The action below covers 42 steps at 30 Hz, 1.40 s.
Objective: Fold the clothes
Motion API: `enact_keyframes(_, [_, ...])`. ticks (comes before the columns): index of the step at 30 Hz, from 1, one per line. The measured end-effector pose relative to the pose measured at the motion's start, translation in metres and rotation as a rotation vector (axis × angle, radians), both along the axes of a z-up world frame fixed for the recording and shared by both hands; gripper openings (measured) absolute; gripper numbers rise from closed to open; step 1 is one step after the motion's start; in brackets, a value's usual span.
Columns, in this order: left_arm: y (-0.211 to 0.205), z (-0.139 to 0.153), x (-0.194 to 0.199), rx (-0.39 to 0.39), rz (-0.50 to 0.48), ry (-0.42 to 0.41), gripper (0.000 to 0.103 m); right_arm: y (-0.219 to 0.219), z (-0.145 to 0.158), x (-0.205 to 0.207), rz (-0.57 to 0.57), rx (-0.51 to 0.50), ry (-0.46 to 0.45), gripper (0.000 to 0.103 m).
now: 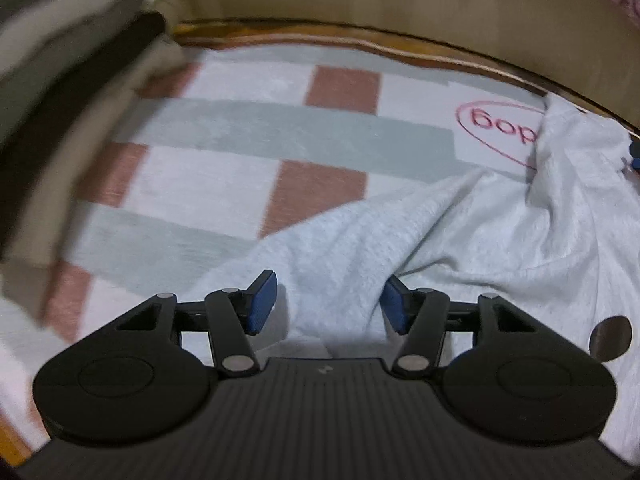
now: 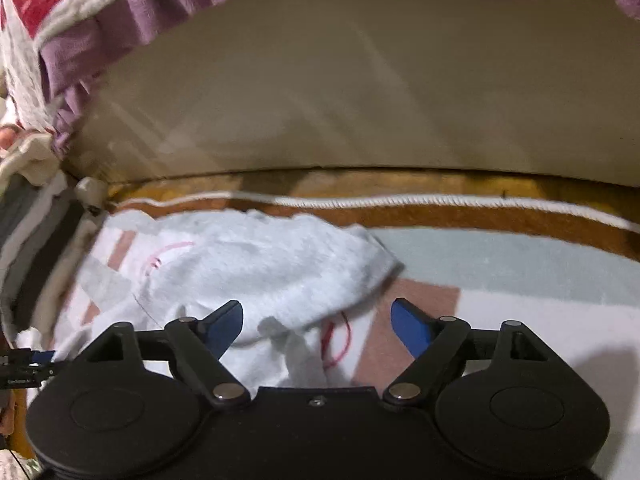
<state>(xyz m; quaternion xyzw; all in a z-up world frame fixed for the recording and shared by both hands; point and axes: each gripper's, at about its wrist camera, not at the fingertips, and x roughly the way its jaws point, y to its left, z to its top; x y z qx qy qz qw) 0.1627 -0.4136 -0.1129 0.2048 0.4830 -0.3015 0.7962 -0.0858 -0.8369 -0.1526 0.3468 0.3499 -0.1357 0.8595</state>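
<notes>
Left tongs (image 1: pixel 328 302): blue pads spread apart, a ridge of the pale garment rising between them; neither pad looks pressed onto the cloth.
Right tongs (image 2: pixel 316 326): blue pads wide apart, holding nothing; poised over the near edge of the pale garment, cloth showing in the gap.
Pale garment (image 1: pixel 460 240): light grey-white knit, crumpled and unfolded; lies on the checked blanket, covering part of its red oval mark. In the right wrist view (image 2: pixel 264 268) it is bunched in a loose mound, with a strip trailing toward the tongs.
Checked blanket (image 1: pixel 248 132): white, grey-green and rust-pink squares; spread flat beneath the garment, carrying a red oval mark with lettering (image 1: pixel 500 124), half hidden by the garment's edge.
Brown border (image 2: pixel 440 210): band with a white corded line, running along the far side of the checked blanket.
Beige wall (image 2: pixel 360 80): plain surface rising behind the brown border.
Stacked fabrics (image 1: pixel 52 80): black, grey and cream layers, blurred; at the far left edge of the checked blanket.
Purple-trimmed cloth (image 2: pixel 100 12): white with red patches and a purple frill; hangs above the blanket's far left corner.
</notes>
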Motion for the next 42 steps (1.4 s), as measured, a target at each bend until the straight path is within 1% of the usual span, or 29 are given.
enact_keyframes(2, [0.003, 0.016, -0.004, 0.024, 0.031, -0.027, 0.058, 0.001, -0.002, 0.008, 0.017, -0.024, -0.031, 0.089])
enact_keyframes(3, [0.004, 0.025, -0.005, 0.036, 0.047, -0.040, 0.058, 0.003, -0.003, 0.014, 0.036, -0.052, -0.040, 0.089])
enact_keyframes(4, [0.006, 0.030, -0.007, 0.040, 0.060, -0.052, 0.058, 0.007, -0.002, 0.020, 0.068, -0.094, -0.045, 0.086])
enact_keyframes(5, [0.009, 0.035, -0.008, 0.039, 0.072, -0.062, 0.059, 0.012, -0.002, 0.026, 0.108, -0.145, -0.049, 0.059])
enact_keyframes(6, [0.011, 0.040, -0.009, 0.038, 0.084, -0.072, 0.059, 0.017, 0.000, 0.029, 0.134, -0.184, -0.049, 0.013])
enact_keyframes(8, [0.021, 0.042, -0.014, 0.028, 0.102, -0.087, 0.061, 0.025, 0.004, 0.033, 0.175, -0.250, -0.048, 0.012])
enact_keyframes(9, [0.026, 0.041, -0.017, 0.017, 0.106, -0.086, 0.062, 0.029, 0.012, 0.028, 0.178, -0.292, -0.059, 0.012])
enact_keyframes(13, [0.048, 0.019, -0.037, -0.048, 0.114, -0.048, 0.062, 0.039, 0.049, 0.001, 0.162, -0.463, -0.116, 0.011])
enact_keyframes(15, [0.053, 0.005, -0.045, -0.073, 0.109, -0.032, 0.064, 0.040, 0.063, -0.008, 0.158, -0.498, -0.110, 0.011])
enact_keyframes(16, [0.054, -0.002, -0.047, -0.066, 0.107, -0.025, 0.065, 0.039, 0.069, -0.010, 0.149, -0.518, -0.096, 0.011])
enact_keyframes(18, [0.051, -0.016, -0.052, -0.033, 0.095, -0.033, 0.071, 0.041, 0.074, -0.013, 0.133, -0.546, -0.057, 0.011])
enact_keyframes(20, [0.050, -0.027, -0.053, -0.017, 0.089, -0.051, 0.076, 0.044, 0.076, -0.015, 0.119, -0.551, -0.043, 0.011])
enact_keyframes(21, [0.050, -0.032, -0.052, -0.016, 0.091, -0.061, 0.076, 0.046, 0.076, -0.016, 0.110, -0.547, -0.043, 0.011])
enact_keyframes(22, [0.050, -0.035, -0.050, -0.028, 0.098, -0.069, 0.074, 0.048, 0.076, -0.016, 0.100, -0.541, -0.044, 0.011])
enact_keyframes(23, [0.051, -0.035, -0.048, -0.049, 0.103, -0.069, 0.052, 0.050, 0.077, -0.016, 0.089, -0.535, -0.048, 0.011])
enact_keyframes(24, [0.050, -0.030, -0.048, -0.057, 0.094, -0.083, 0.018, 0.053, 0.079, -0.017, 0.081, -0.536, -0.052, 0.011])
enact_keyframes(25, [0.048, -0.023, -0.048, -0.058, 0.078, -0.107, 0.006, 0.056, 0.082, -0.018, 0.075, -0.546, -0.053, 0.011])
enact_keyframes(26, [0.046, -0.016, -0.048, -0.059, 0.063, -0.131, 0.007, 0.058, 0.085, -0.020, 0.069, -0.561, -0.054, 0.011])
enact_keyframes(27, [0.046, -0.007, -0.048, -0.061, 0.039, -0.176, 0.006, 0.060, 0.089, -0.022, 0.061, -0.572, -0.057, 0.011])
enact_keyframes(29, [0.047, 0.013, -0.040, -0.065, -0.005, -0.291, 0.006, 0.061, 0.098, -0.027, 0.042, -0.585, -0.069, 0.010])
enact_keyframes(31, [0.049, 0.034, -0.018, -0.083, 0.011, -0.374, 0.006, 0.061, 0.106, -0.029, 0.030, -0.595, -0.085, 0.010])
enact_keyframes(34, [0.048, 0.062, 0.022, -0.157, 0.065, -0.446, 0.006, 0.056, 0.113, -0.029, 0.008, -0.609, -0.095, 0.010])
enact_keyframes(35, [0.043, 0.070, 0.034, -0.170, 0.067, -0.478, 0.006, 0.054, 0.114, -0.027, -0.001, -0.612, -0.095, 0.010])
enact_keyframes(37, [0.028, 0.080, 0.047, -0.170, 0.042, -0.546, 0.006, 0.048, 0.117, -0.025, -0.017, -0.631, -0.093, 0.010])
enact_keyframes(40, [-0.007, 0.081, 0.068, -0.183, 0.006, -0.588, 0.006, 0.037, 0.123, -0.016, -0.037, -0.688, -0.088, 0.010])
enact_keyframes(41, [-0.019, 0.076, 0.078, -0.177, 0.000, -0.577, 0.011, 0.032, 0.123, -0.011, -0.043, -0.708, -0.081, 0.010])
enact_keyframes(42, [-0.031, 0.067, 0.089, -0.161, -0.003, -0.553, 0.018, 0.026, 0.119, -0.003, -0.042, -0.733, -0.062, 0.010])
